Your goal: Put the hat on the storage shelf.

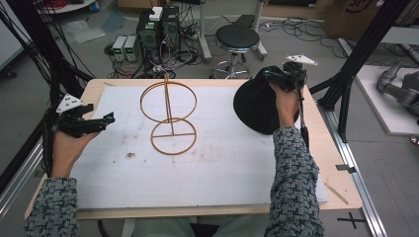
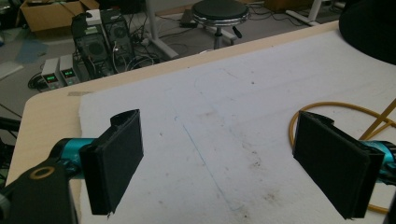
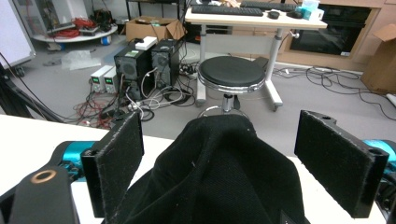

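1. There is one black hat, one golden wire stand, one white mat and two handheld grippers.
2. The wire stand is the landmark: it stands upright near the middle of the mat, with two rings, the larger at the top and the smaller as its base.
3. The hat lies to the right of the stand, well apart from it, at the mat's far right edge.
4. The right gripper is over the hat, right of the stand. Its jaws stand spread wide, with the hat's raised crown between them; the pads are not pressing on it.
5. The left gripper hovers left of the stand, its jaws spread wide and holding nothing.
6. No brand or writing can be read on the hat, the stand or the grippers.
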The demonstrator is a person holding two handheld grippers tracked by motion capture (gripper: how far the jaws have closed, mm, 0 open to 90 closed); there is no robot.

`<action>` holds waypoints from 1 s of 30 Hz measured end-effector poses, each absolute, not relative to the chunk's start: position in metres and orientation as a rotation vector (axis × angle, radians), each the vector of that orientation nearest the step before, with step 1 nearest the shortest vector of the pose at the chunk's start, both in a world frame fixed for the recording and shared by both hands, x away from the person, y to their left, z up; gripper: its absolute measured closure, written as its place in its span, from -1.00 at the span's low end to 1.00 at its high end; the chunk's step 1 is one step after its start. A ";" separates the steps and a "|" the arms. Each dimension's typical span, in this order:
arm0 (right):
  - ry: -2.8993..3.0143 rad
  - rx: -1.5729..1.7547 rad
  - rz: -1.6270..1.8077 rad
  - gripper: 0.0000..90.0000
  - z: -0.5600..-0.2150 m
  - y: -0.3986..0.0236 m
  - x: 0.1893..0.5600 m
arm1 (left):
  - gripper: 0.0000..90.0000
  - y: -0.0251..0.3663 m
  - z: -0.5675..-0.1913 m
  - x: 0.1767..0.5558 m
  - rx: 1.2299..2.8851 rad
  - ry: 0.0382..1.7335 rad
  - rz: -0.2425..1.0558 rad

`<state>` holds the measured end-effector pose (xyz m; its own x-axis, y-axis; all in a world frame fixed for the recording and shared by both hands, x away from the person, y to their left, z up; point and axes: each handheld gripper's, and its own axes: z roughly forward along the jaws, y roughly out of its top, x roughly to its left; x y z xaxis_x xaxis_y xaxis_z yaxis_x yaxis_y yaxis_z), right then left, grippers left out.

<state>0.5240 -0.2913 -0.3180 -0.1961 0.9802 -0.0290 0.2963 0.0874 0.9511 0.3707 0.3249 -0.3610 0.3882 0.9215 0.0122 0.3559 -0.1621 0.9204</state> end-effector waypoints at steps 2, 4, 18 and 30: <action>1.600 1.294 1.152 -0.59 -0.321 -0.291 0.526 | -0.63 0.325 -0.361 0.371 1.717 1.130 0.763; 1.593 1.304 1.153 -0.56 -0.323 -0.291 0.528 | -0.63 0.325 -0.361 0.371 1.717 1.129 0.764; 1.615 1.339 1.159 -0.34 -0.341 -0.287 0.538 | -0.63 0.326 -0.361 0.371 1.718 1.131 0.763; 1.618 1.361 1.130 0.06 -0.345 -0.290 0.538 | -0.63 0.325 -0.361 0.370 1.719 1.127 0.765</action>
